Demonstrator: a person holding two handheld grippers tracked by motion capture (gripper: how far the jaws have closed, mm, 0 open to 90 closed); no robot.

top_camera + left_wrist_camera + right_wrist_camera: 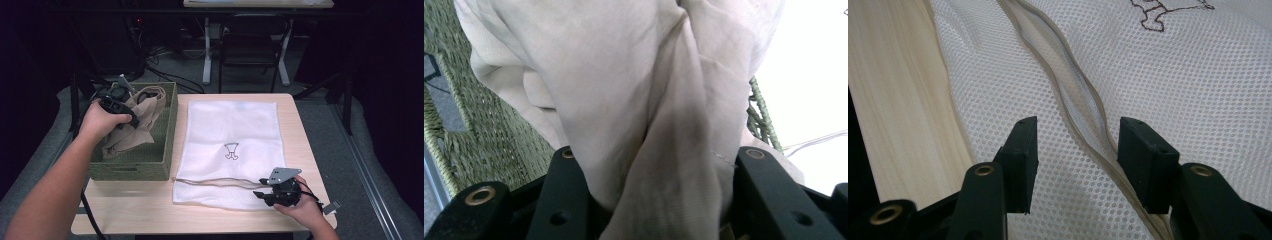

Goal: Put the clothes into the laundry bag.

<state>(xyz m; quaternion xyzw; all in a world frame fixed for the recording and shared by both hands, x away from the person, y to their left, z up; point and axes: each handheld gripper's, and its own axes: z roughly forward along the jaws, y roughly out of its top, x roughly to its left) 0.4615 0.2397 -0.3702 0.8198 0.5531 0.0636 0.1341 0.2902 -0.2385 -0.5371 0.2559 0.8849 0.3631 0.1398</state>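
We saw a beige cloth [135, 117] in a green woven basket [131, 166]. The mesh bag [230, 125] was white, dotted with fine holes, edged by a tan zipper [1075, 107] and marked with a small dark line drawing [231, 151]. The table [305, 145] was pale wood, grained. Both grippers [262, 188] were black.

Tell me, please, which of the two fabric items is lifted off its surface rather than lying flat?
The beige cloth: the left gripper holds it bunched above the green basket, while the white mesh bag lies spread flat on the table.
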